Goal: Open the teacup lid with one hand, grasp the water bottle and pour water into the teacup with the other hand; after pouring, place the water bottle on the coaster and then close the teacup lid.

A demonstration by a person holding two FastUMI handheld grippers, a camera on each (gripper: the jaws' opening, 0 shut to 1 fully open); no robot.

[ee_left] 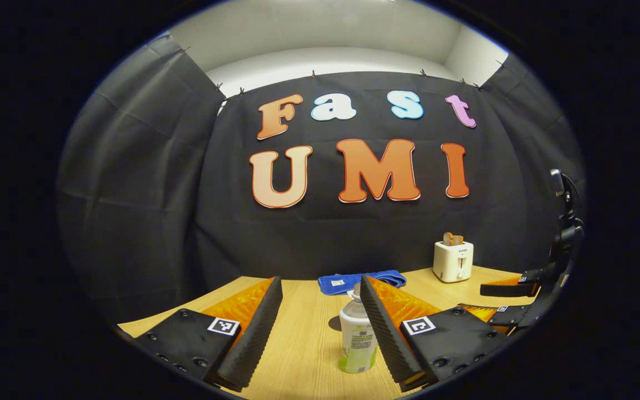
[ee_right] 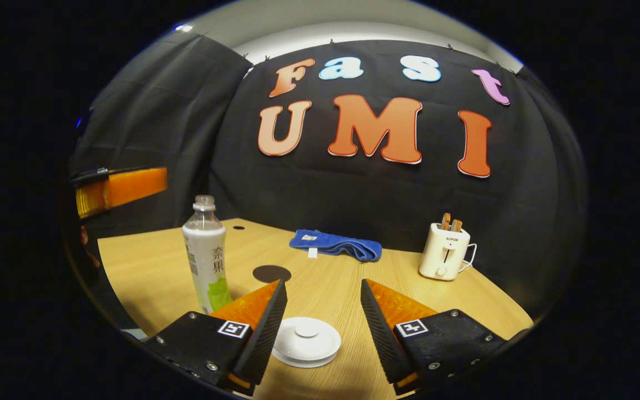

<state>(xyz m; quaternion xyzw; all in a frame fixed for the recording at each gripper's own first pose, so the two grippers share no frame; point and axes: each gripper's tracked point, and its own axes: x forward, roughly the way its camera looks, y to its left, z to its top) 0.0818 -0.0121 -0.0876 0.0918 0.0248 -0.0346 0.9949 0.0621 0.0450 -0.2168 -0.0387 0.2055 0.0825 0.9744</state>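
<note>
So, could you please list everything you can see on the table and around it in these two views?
water bottle: 1, clear with white and green label, upright at table's left
teacup lid: 1, white, near edge, between the right gripper's fingers
coaster: 1, dark, round, behind the bottle
towel: 1, blue, folded, at the back
toaster: 1, cream, back right, toast in its slots
table: 1, light wood
left gripper: 1, open, bottle between its fingers
right gripper: 1, open over the lid

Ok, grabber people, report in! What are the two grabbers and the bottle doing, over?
Left gripper open, jaws either side of the water bottle, not squeezing. Right gripper open above the teacup lid, lid on. Coaster bare. Nothing blocking.
</note>
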